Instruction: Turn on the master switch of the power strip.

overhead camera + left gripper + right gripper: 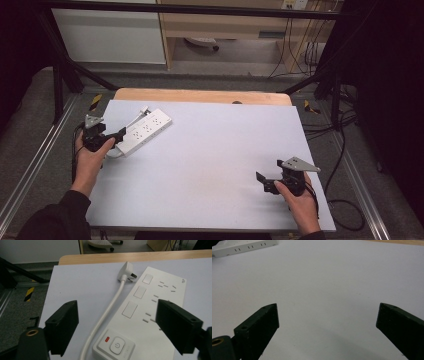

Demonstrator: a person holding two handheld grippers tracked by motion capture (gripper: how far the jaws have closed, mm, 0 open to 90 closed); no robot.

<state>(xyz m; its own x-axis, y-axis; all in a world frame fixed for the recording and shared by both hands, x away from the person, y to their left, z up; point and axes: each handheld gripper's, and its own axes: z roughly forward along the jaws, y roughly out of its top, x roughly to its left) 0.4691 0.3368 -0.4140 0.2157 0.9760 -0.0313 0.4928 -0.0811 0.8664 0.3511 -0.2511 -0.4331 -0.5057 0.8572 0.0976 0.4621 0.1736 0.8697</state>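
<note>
White rectangular plastic power strip lies flat on the pale grey table sheet, its switch end toward the person, its white round cord looping alongside it to a white moulded plug resting on the sheet beside its far end. Left gripper sits at the strip's switch end, jaws spread wide, one over the strip's socket face, one over bare sheet beyond the cord; nothing gripped. Right gripper is well apart from the strip, jaws also spread wide over bare sheet, empty. Handling judgement: the strip looks rigid, light to moderate in weight, smooth-cased and likely slippery; best hold seems across its narrow width near the switch end, clear of the round power button. The cord is flexible and would trail or drag the plug. Obstacles: only the cord lying close along the strip, which a closing jaw could catch. Wooden table edge lies beyond the strip.
</note>
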